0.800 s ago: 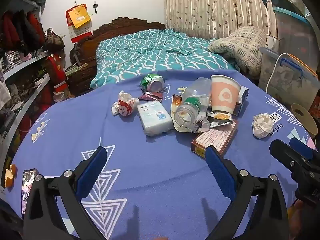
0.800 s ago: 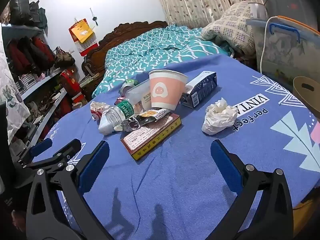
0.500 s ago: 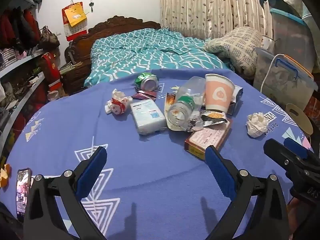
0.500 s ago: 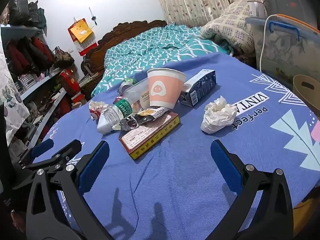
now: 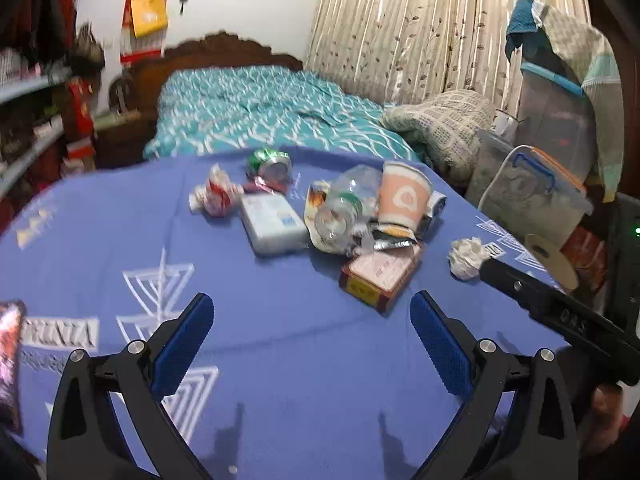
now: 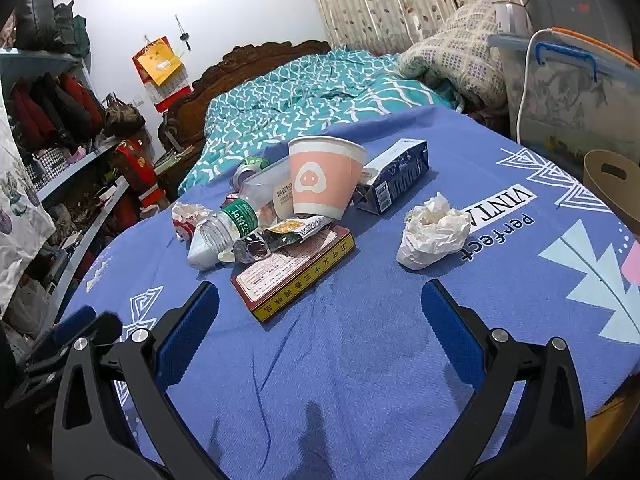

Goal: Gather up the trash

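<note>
Left gripper point(image 5: 311, 338) swung rightward since the earlier frame, both grippers spread wide and empty, right gripper point(image 6: 320, 328) above blue cloth point(image 6: 360, 380), trash pile point(image 6: 288, 216) mid-table, crumpled tissue point(image 6: 434, 232) just beside.

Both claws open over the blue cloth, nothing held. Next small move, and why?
Probably ease the right claw forward and rightward to straddle the crumpled white paper wad. It lies apart from the pile around the pink paper cup, nearest this claw, with bare blue tablecloth between, so it looks the easiest first pick.

A teal-quilted bed point(image 6: 304, 92) stands against the white wall point(image 6: 224, 4), beside patterned curtains point(image 5: 420, 28).
</note>
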`<control>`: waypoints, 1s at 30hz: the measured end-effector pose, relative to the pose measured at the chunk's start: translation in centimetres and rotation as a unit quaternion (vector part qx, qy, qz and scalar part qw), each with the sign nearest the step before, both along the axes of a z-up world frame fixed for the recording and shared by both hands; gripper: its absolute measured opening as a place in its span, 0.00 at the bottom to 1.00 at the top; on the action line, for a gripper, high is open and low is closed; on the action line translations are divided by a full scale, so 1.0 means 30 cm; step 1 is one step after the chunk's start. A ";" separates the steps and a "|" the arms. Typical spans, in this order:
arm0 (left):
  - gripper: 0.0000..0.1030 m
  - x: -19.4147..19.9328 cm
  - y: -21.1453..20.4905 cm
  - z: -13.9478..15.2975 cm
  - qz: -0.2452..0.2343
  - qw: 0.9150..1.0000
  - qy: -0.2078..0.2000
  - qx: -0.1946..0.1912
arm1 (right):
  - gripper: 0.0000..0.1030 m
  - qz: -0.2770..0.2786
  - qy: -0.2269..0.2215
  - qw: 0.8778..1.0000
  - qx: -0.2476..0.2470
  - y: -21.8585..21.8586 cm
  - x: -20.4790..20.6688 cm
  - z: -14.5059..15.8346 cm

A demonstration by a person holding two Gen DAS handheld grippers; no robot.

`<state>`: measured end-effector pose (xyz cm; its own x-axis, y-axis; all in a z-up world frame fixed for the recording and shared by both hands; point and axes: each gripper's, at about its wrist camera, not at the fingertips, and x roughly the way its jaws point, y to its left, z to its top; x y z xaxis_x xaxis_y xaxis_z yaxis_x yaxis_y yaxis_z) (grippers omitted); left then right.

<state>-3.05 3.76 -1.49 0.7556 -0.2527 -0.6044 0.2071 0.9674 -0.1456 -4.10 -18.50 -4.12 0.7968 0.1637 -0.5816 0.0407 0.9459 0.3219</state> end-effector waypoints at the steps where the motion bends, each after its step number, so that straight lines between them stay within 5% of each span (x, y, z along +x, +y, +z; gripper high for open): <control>1: 0.92 0.007 0.010 -0.011 0.007 1.000 0.012 -0.001 | 0.97 0.000 0.001 1.000 -0.001 0.005 0.001 0.001; 5: 0.92 0.029 0.043 -0.029 0.030 0.999 0.033 -0.006 | 0.97 0.005 0.004 1.000 -0.006 0.019 0.006 -0.001; 15: 0.91 0.084 0.116 -0.014 0.057 0.998 0.011 -0.001 | 0.96 0.002 0.010 1.000 -0.006 0.019 0.013 -0.006; 20: 0.83 0.141 0.088 -0.009 0.018 1.000 0.023 -0.011 | 0.60 -0.002 0.014 1.000 -0.010 -0.012 0.023 -0.013; 23: 0.79 0.179 -0.017 -0.018 -0.039 0.999 0.027 0.010 | 0.50 -0.017 0.019 1.000 -0.006 -0.060 0.032 -0.024; 27: 0.79 0.266 -0.202 -0.077 -0.096 0.993 0.042 0.057 | 0.51 -0.059 0.019 0.998 -0.002 -0.169 0.035 -0.031; 30: 0.81 0.316 -0.303 -0.142 -0.122 0.987 0.057 0.090 | 0.71 -0.073 0.028 0.997 -0.001 -0.246 0.071 -0.043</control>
